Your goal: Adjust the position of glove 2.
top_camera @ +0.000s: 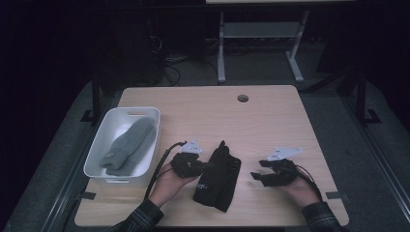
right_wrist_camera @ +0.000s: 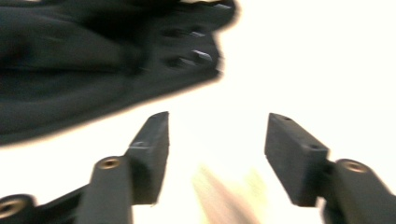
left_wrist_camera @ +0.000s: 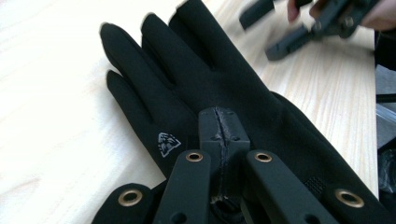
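A: Where does the black glove [top_camera: 218, 176] lie?

B: On the desk [top_camera: 270, 116] near its front edge, about midway between the two side edges, fingers pointing toward the far edge. The left gripper [top_camera: 192, 166] has its jaws closed tight together on the cuff end; in the left gripper view they meet on the fabric just below the small white logo [left_wrist_camera: 168, 143].

A: And the right gripper [top_camera: 267, 178]?

B: Jaws parted, nothing between them, standing clear of the glove toward the right edge.

A: So the lift is on the left hand?

B: I'd say so. The grey glove [top_camera: 128, 145] already lies in the white bin [top_camera: 145, 114] at the left edge. Best to raise the pinched cuff high enough that the fingers clear the bin's rim before swinging over, and release only once it hangs above the grey one.
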The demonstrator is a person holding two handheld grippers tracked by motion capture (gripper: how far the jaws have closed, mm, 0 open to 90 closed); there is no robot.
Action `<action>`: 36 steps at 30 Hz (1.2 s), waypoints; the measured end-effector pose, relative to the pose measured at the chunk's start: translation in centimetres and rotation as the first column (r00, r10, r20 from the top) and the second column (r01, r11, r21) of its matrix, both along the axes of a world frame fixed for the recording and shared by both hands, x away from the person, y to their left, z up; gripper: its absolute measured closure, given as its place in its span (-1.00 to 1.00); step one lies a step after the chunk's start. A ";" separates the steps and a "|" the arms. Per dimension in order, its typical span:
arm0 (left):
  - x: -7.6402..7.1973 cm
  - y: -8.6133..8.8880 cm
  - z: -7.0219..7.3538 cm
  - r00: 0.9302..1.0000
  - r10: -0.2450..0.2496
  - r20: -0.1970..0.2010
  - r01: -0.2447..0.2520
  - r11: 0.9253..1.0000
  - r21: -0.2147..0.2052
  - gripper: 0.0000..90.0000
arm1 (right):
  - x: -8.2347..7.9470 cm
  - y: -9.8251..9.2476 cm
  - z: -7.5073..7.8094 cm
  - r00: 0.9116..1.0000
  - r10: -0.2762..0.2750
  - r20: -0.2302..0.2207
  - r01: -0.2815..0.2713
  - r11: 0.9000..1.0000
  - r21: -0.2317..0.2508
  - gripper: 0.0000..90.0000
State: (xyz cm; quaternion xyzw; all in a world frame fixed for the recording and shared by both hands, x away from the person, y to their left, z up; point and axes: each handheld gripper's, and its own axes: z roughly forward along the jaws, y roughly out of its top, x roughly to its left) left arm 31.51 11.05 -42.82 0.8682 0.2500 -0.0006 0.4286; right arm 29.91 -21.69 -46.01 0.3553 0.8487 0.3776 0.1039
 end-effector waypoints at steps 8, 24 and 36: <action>-0.7 -2.8 -0.3 0.998 -0.069 0.000 0.069 0.998 0.004 0.99 | 1.2 -3.8 -0.8 0.990 -0.139 0.017 0.140 0.989 -0.048 -0.61; -0.7 -6.3 -2.8 0.993 -0.121 -0.015 0.122 0.988 0.098 0.99 | 1.7 -4.0 -1.5 0.988 -0.154 0.019 0.156 0.983 -0.095 -0.67; -3.0 -5.3 -0.8 0.987 -0.157 -0.030 0.157 0.988 0.007 0.98 | 1.9 -4.0 -2.0 0.985 -0.171 0.018 0.172 0.983 -0.069 -0.83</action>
